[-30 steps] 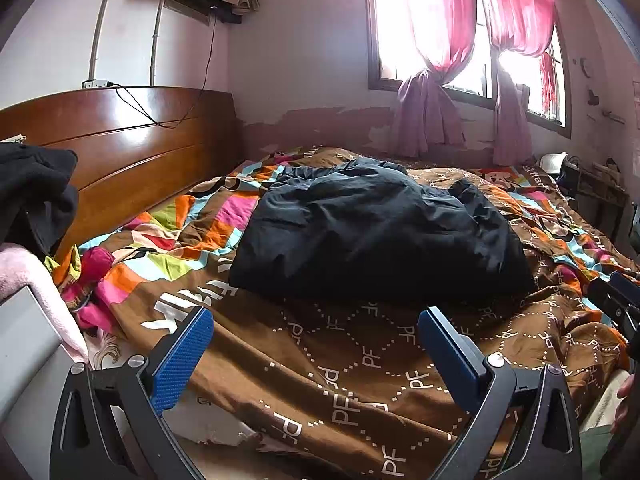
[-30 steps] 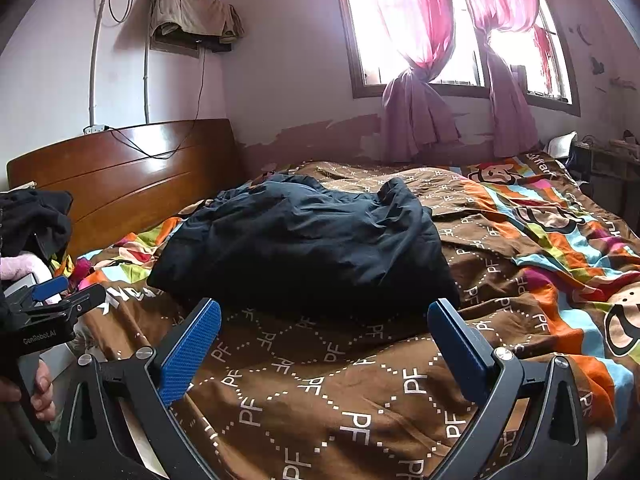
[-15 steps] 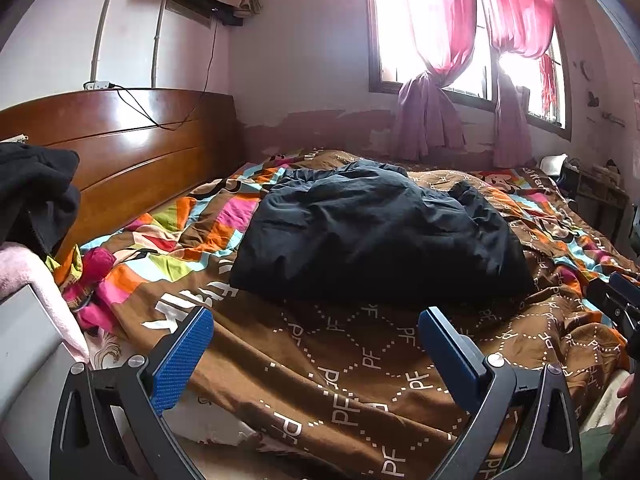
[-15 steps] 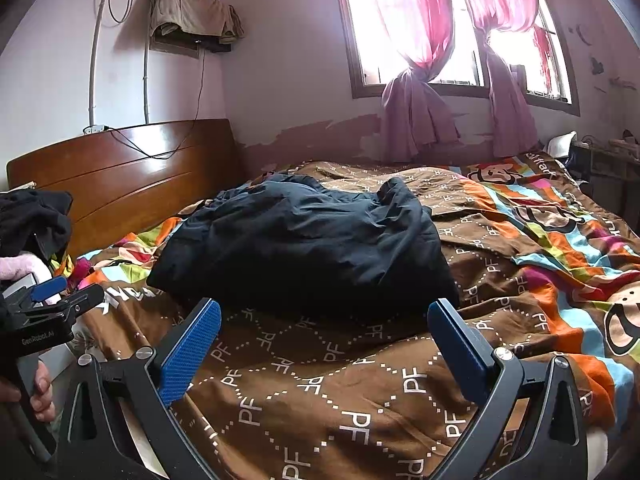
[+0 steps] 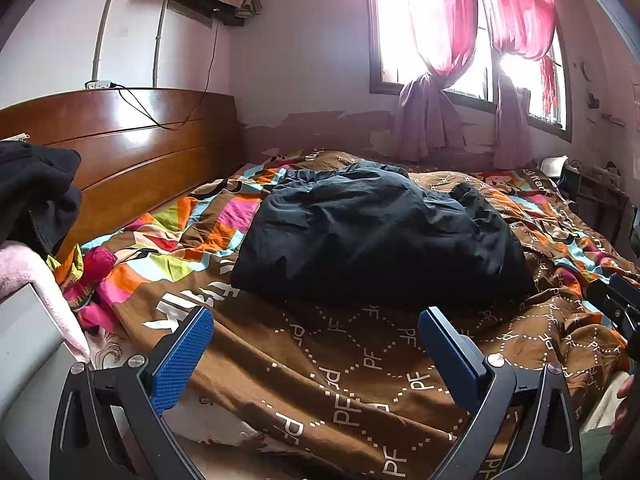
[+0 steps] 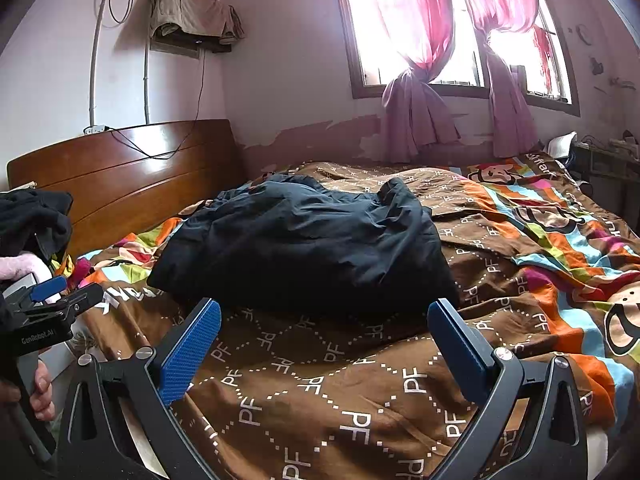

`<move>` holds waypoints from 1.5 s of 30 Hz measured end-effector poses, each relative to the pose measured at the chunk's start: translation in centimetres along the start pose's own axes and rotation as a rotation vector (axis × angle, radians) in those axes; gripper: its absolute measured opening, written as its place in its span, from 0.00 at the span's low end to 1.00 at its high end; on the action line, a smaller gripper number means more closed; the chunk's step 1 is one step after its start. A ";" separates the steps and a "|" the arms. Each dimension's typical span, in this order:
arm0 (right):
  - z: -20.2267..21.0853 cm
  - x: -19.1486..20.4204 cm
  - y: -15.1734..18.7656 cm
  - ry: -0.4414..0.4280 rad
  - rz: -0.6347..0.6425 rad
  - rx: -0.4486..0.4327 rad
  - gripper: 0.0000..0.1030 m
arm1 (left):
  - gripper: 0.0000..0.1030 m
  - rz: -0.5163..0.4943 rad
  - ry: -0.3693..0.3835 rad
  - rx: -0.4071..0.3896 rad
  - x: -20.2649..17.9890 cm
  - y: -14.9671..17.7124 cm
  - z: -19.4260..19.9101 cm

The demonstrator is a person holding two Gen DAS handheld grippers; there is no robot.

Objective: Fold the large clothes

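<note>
Both grippers — left gripper (image 5: 316,340) and right gripper (image 6: 324,334) — gape wide, holding nothing, above a brown bedspread (image 5: 360,380). A crumpled black jacket (image 6: 304,248) lies mid-bed ahead; wooden headboard (image 5: 140,152) to the left.

Daylight floods in through the window (image 5: 432,32), which I see blown out to white behind glowing curtains (image 6: 404,20). The headboard (image 5: 132,136) catches a glare streak, and the jacket (image 6: 304,248) reads nearly black. Both feeds are sharp; the corners bend and vignette.
</note>
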State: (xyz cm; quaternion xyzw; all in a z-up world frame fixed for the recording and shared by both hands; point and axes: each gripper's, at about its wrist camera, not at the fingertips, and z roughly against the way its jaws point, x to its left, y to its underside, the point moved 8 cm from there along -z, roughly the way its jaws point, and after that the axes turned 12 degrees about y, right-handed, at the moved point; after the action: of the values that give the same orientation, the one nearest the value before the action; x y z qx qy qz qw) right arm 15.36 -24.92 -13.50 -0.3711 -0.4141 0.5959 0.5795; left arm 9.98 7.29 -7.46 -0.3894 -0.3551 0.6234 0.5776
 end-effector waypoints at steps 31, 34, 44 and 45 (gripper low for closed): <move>0.0 -0.1 0.0 0.000 -0.004 -0.006 0.99 | 1.00 0.000 0.003 -0.004 0.0 0.1 0.1; -0.1 -0.1 0.1 0.002 -0.007 -0.006 0.99 | 1.00 0.000 0.004 -0.005 0.0 0.1 0.1; 0.0 -0.1 0.2 0.005 -0.007 -0.011 0.99 | 1.00 0.007 0.008 -0.008 0.1 -0.1 0.2; 0.0 -0.1 0.2 0.004 -0.008 -0.012 0.99 | 1.00 0.006 0.007 -0.009 0.2 -0.2 0.2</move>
State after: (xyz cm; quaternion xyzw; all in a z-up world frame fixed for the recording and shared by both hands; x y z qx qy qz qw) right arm 15.27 -25.01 -13.67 -0.3743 -0.4179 0.5902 0.5804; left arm 9.89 7.46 -7.25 -0.3950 -0.3547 0.6222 0.5754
